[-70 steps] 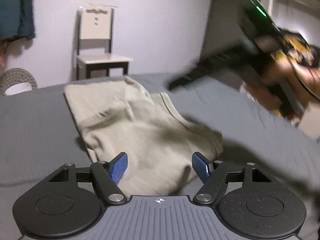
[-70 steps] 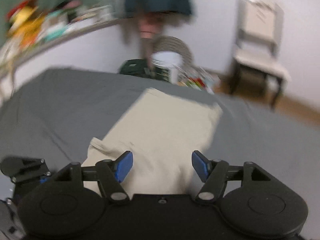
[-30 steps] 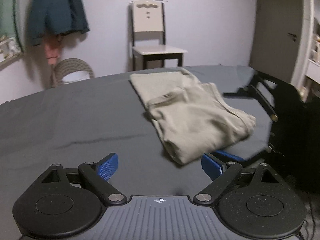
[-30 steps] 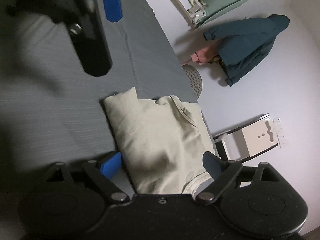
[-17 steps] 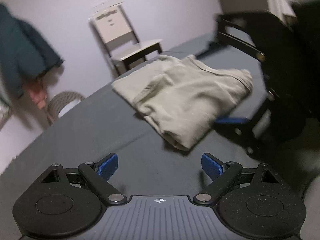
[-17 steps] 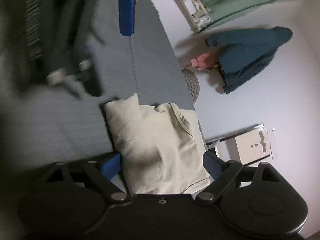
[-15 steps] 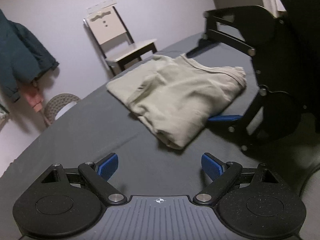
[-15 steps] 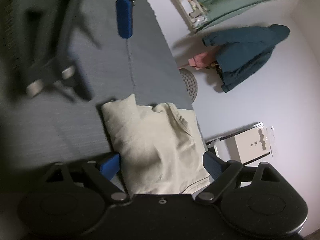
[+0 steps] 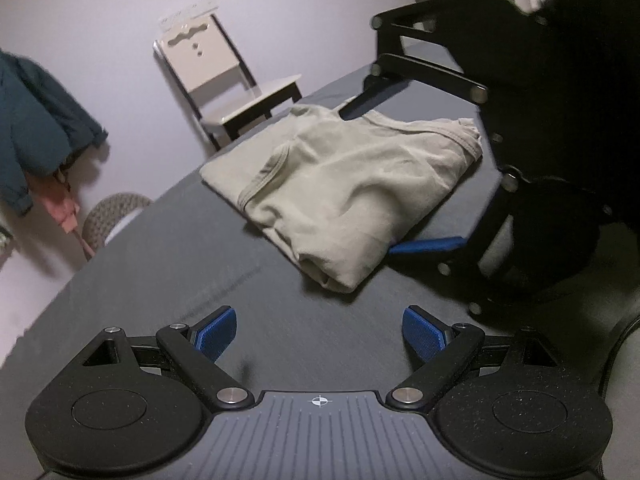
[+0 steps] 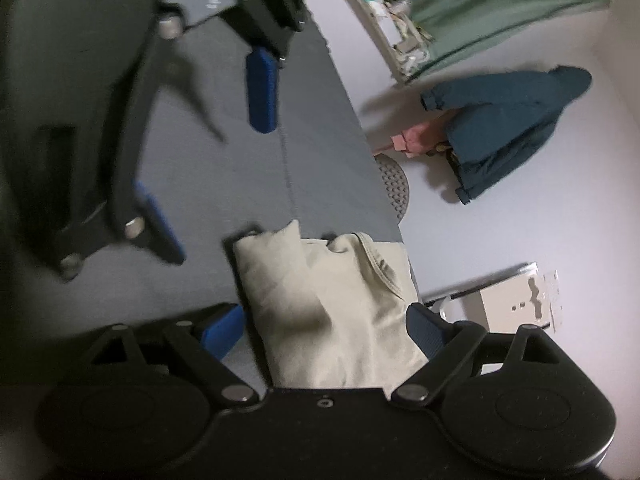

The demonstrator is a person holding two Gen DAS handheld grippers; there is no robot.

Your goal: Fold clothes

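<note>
Left wrist view, L to R: teal jacket [image 9: 36, 128] hanging at 9 o'clock w/ pink cloth under it, woven basket [image 9: 114, 216] below; pale chair [image 9: 224, 84] at 11 o'clock against wall, cut-outs in backrest, no readable writing. Folded beige shirt [image 9: 352, 184] lying centre, approx 12–1 o'clock, on grey bed sheet [image 9: 168, 276]. Left gripper [image 9: 318, 336] at bottom edge, blue pads spread wide, nothing between them but bare sheet, well short of shirt. Right gripper [image 9: 404, 176] at 2–3 o'clock, black frame, one blue pad flat on sheet just beside shirt's near-right edge, other finger reaching over far edge by collar. Right wrist view, L to R: left gripper [image 10: 208, 176] blurred at 10 o'clock, blue pads apart, empty; folded beige shirt [image 10: 328, 308] at 6 o'clock, sitting between right gripper [image 10: 324, 326] pads, jaws wide, straddling it, no squeeze visible. Shelf w/ clutter + green curtain at 1 o'clock, labels too blurred to read; teal jacket [image 10: 508, 120] at 2 o'clock; chair [image 10: 516, 300] at 4 o'clock.
</note>
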